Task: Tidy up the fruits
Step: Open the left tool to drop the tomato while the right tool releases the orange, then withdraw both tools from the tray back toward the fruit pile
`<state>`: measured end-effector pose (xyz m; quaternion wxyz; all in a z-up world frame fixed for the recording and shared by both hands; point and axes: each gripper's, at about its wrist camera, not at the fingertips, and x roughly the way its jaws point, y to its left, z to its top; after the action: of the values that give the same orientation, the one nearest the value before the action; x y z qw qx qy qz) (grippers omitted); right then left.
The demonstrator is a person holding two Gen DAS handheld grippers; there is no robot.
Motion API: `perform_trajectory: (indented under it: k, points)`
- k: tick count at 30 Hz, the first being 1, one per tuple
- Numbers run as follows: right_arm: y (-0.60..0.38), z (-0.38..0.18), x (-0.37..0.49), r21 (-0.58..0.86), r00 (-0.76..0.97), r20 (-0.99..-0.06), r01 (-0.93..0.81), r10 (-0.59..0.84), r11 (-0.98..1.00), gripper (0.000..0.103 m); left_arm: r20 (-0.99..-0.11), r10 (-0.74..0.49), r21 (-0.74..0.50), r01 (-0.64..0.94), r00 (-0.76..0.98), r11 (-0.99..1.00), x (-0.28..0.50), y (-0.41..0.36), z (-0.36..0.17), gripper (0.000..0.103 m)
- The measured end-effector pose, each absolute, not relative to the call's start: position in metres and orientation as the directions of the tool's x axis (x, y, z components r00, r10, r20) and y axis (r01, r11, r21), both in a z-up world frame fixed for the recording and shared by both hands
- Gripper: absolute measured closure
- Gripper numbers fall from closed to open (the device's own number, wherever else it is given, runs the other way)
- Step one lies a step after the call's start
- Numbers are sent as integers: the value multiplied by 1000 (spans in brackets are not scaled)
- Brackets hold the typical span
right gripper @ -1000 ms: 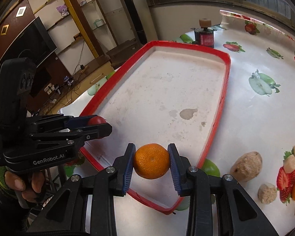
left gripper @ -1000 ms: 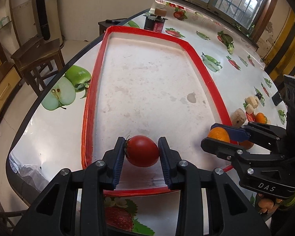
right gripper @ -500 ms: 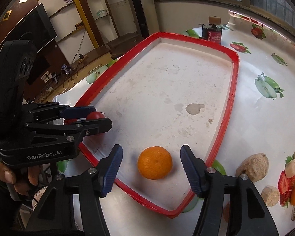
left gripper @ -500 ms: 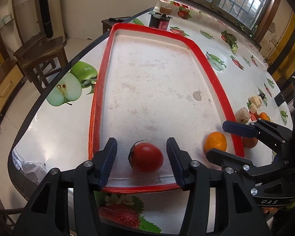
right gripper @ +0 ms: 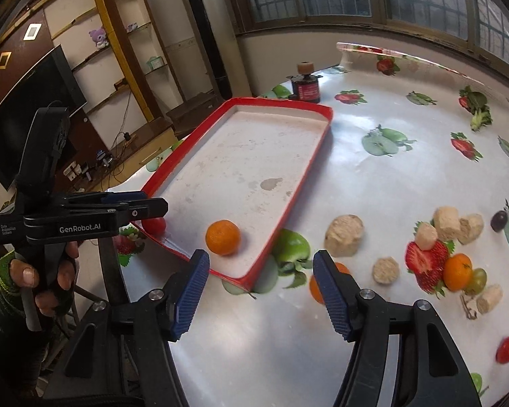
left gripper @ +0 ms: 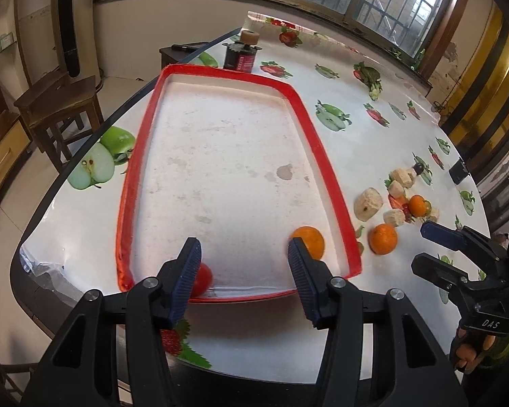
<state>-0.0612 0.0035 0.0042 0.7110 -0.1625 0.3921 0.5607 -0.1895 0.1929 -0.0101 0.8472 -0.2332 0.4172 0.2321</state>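
A red-rimmed white tray (left gripper: 336, 183) (right gripper: 290, 210) lies on the fruit-print table. A red tomato (left gripper: 202, 279) (right gripper: 154, 225) rests in its near left corner and an orange (left gripper: 308, 241) (right gripper: 223, 237) in its near right part. My left gripper (left gripper: 242, 281) (right gripper: 132, 203) is open and empty, above the tray's near edge. My right gripper (right gripper: 259, 291) (left gripper: 434, 247) is open and empty, over the table just right of the tray. Loose fruit lies right of the tray: an orange (left gripper: 383, 239) (right gripper: 314, 286), a small orange (right gripper: 458, 271) (left gripper: 417, 205), a red tomato (right gripper: 507, 349).
Several beige chunks (right gripper: 344, 235) (left gripper: 368, 203) and a dark grape (right gripper: 498, 220) lie among the loose fruit. A dark jar with a cork top (left gripper: 239, 56) (right gripper: 307, 86) stands past the tray's far end. The table edge runs close on the left, with a wooden stool (left gripper: 57, 101) beyond.
Both grippers opened and released their fruit into the tray, then drew back and up. The tomato and orange now rest on the tray floor. The right gripper shifted right, off the tray.
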Motion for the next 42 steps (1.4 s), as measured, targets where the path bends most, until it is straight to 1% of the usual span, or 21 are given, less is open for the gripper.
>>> perform_trajectory:
  k: [8, 18, 24, 33, 42]
  points:
    - [-55, 8, -34, 218, 138, -737, -878, 661, 426, 37, -807, 154, -203, -512, 571, 835, -163, 151, 1, 51]
    - [-112, 15, -15, 189, 244, -720, -832, 650, 521, 36, -807, 100, -210, -440, 583, 873, -140, 110, 3, 51]
    - [-142, 19, -7, 178, 292, -712, -805, 638, 567, 33, -812, 69, -214, -405, 580, 889, -127, 90, 1, 51]
    - [-186, 20, 12, 149, 372, -706, -755, 603, 639, 32, -817, 35, -220, -368, 575, 903, -112, 70, -3, 51]
    - [-202, 0, 43, 130, 417, -728, -696, 544, 707, 32, -838, 19, -210, -354, 546, 911, -90, 65, -19, 51]
